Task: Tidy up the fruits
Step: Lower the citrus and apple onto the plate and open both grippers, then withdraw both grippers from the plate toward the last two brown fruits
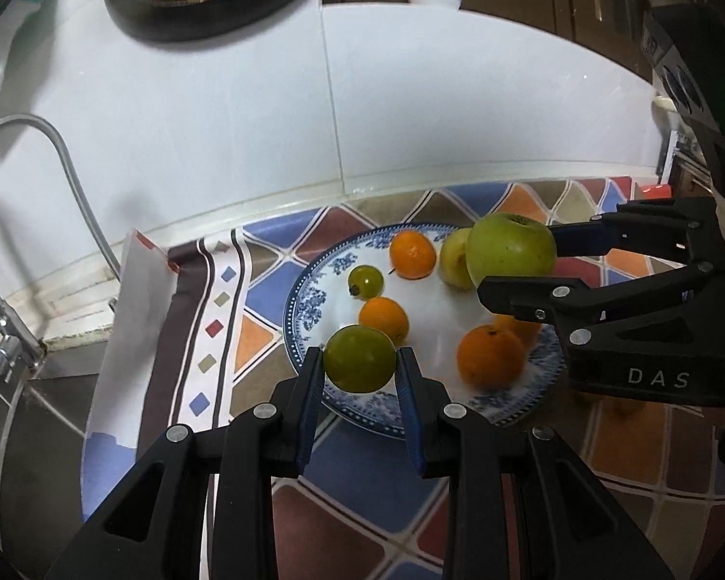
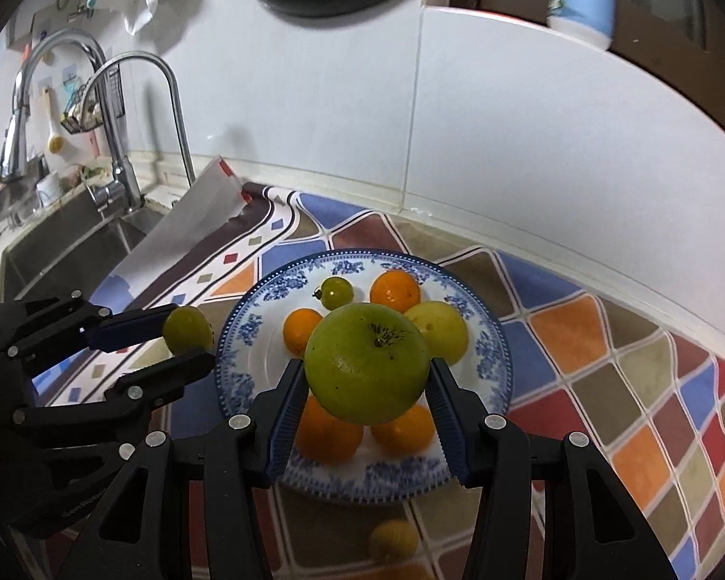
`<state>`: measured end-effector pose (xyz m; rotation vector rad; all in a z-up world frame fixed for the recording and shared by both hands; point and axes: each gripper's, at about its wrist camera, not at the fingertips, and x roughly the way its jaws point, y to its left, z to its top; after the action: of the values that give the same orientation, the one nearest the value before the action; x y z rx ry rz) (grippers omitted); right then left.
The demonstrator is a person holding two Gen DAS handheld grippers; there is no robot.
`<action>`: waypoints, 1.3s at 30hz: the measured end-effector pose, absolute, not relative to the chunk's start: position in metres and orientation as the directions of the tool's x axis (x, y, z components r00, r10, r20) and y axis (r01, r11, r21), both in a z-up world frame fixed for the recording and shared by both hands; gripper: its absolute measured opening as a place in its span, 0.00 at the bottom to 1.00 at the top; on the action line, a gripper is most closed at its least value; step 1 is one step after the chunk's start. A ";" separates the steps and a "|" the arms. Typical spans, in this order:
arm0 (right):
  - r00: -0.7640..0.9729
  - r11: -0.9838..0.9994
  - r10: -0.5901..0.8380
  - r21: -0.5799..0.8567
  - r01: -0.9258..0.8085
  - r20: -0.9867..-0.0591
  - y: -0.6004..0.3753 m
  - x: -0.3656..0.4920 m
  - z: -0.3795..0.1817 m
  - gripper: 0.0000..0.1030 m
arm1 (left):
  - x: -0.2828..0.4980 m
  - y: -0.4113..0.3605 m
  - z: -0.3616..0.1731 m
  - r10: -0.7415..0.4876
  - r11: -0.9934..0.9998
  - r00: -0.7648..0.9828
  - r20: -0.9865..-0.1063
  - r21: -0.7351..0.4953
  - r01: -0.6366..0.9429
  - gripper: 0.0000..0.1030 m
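the patterned tablecloth (image 2: 604, 338) covers the counter beside the sink (image 2: 67, 241); on it sits the blue-and-white plate (image 2: 246, 338), already carrying most of the fruit; the right gripper (image 2: 365, 377) is clamped on the big green apple (image 2: 365, 362), holding it clear above the middle of the plate; the left gripper (image 1: 360, 367) is closed around a small green fruit (image 1: 360, 357), which from the right wrist view hangs just off the plate's left rim, over the cloth; on the plate lie a pale yellow-green fruit (image 2: 437, 331), several oranges (image 2: 395, 292) and, smallest, a tiny green fruit with a stem (image 2: 336, 292) near the far rim; one more yellowish fruit (image 2: 394, 539) rests on the cloth, off the plate, near the bottom of the right wrist view.

the step in hand looks like gathering the fruit onto the plate, both tools loaded at once; the next move probably calls for lowering the apple into the bare white patch left of centre, since the near side is crowded with oranges, then easing the fingers apart low enough that it does not roll; the left tool would need to come in over the rim before letting go; the stray fruit on the cloth remains to be collected.
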<state>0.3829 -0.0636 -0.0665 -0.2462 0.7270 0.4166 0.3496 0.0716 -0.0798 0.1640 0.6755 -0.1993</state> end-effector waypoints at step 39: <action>0.811 0.941 0.198 -0.125 -0.315 -0.551 -0.094 0.309 -0.016 0.70 | 0.278 0.066 -0.024 -0.099 0.978 0.848 -0.520 0.108 0.180 0.68</action>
<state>0.3086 -0.0940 -0.0160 -0.2156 0.5629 0.2759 0.2779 0.0660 -0.0236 0.1548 0.5383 -0.1480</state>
